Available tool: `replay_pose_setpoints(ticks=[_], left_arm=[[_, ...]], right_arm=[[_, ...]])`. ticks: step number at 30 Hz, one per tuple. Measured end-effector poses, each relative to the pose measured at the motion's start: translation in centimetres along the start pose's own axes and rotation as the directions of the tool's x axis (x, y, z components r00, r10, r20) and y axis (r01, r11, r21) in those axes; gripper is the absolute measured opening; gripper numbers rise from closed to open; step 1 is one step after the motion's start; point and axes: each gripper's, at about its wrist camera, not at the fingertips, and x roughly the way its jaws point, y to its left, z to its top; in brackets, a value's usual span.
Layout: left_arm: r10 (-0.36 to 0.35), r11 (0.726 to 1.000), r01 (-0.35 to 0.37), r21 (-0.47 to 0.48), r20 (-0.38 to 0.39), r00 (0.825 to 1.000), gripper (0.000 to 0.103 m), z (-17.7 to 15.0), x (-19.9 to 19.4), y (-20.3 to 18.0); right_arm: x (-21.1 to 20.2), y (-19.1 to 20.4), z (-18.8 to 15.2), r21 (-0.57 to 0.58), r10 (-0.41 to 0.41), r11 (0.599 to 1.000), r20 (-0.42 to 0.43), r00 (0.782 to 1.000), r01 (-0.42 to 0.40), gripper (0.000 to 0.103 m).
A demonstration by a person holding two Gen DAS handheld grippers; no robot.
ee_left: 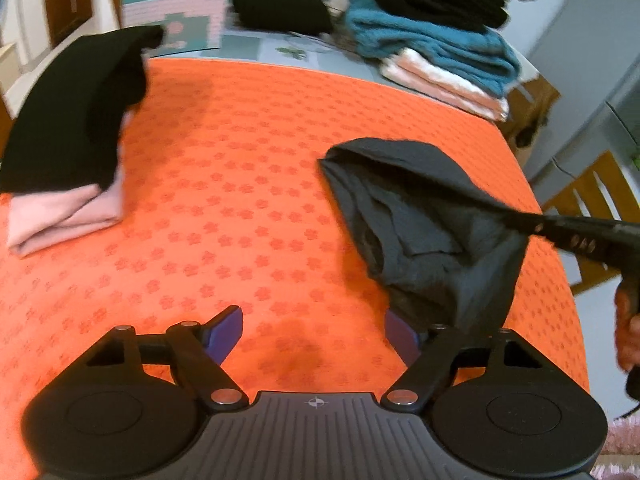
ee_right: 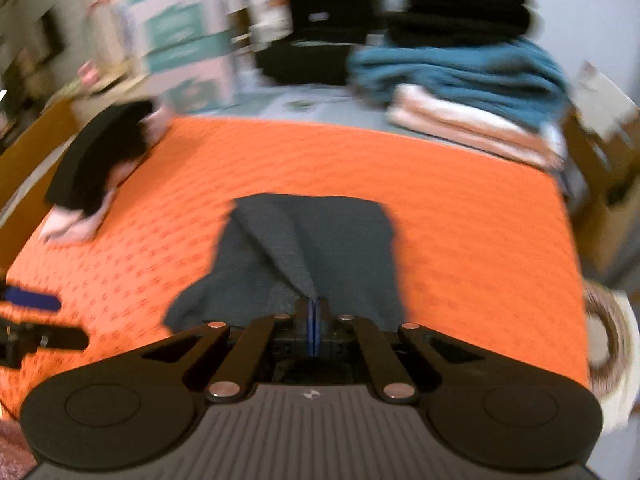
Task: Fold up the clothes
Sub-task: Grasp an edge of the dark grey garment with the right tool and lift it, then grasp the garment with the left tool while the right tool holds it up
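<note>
Right gripper fingers pinch the grey garment; left gripper fingers spread, empty beside it. Best lift evenly, keeping fabric taut.

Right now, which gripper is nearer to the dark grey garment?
Right. The right gripper is shut on a fold of the dark grey garment, lifting it. The left gripper is open beside it, gripping nothing.

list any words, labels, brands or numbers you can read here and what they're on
No readable words, numbers or brand names in either view.
Left gripper body: a small round crosshair mark only, no letters.
Right gripper body: a small emblem, too blurred to read.
Teal and pink boxes behind the table: pale print, too blurred to read.
Orange cloth: a flower pattern, no text.
</note>
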Motion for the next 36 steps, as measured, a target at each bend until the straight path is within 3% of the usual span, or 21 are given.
replay_pose_setpoints(ticks=[5, 10, 14, 19, 21, 25, 30, 36], left_arm=[[-0.059, 0.995, 0.062, 0.079, -0.037, 0.998, 0.079, 0.3, 1.2, -1.9], [-0.122, 0.984, 0.13, 0.122, -0.071, 0.99, 0.079, 0.6, 2.6, -3.5], [-0.175, 0.976, 0.188, 0.107, -0.12, 0.977, 0.062, 0.7, 4.5, -4.1], [-0.215, 0.968, 0.233, 0.09, -0.17, 0.962, 0.047, 0.6, 5.6, -4.6], [-0.233, 0.965, 0.249, 0.077, -0.173, 0.957, 0.047, 0.5, 5.7, -4.4], [-0.284, 0.95, 0.304, 0.066, -0.216, 0.934, 0.047, 0.4, 6.5, -4.2], [-0.252, 0.939, 0.298, 0.169, -0.25, 0.935, 0.048, 0.1, 7.6, -5.9], [-0.212, 0.909, 0.292, 0.298, -0.272, 0.939, 0.046, -0.4, 8.7, -8.0]], right_arm=[[-2.3, -5.9, -3.0, 0.17, -0.099, 0.98, -0.015, 0.995, 0.1, 0.001], [-3.3, -10.1, -8.1, 0.284, -0.147, 0.943, -0.119, 0.982, 0.176, 0.001], [-3.3, -11.2, -10.8, 0.296, -0.116, 0.939, -0.204, 0.972, 0.174, 0.002], [-4.6, -10.1, -8.3, 0.164, -0.137, 0.973, -0.155, 0.978, 0.162, 0.007], [-4.9, -9.4, -6.6, 0.113, -0.109, 0.986, -0.116, 0.987, 0.122, 0.022], [-3.8, -6.8, -3.3, 0.015, -0.005, 1.0, -0.073, 0.997, 0.006, 0.037], [-0.1, -2.3, -0.1, -0.099, 0.14, 0.984, -0.085, 0.986, -0.149, 0.066], [4.7, 3.2, 1.8, -0.252, 0.159, 0.949, -0.133, 0.978, -0.189, 0.07]])
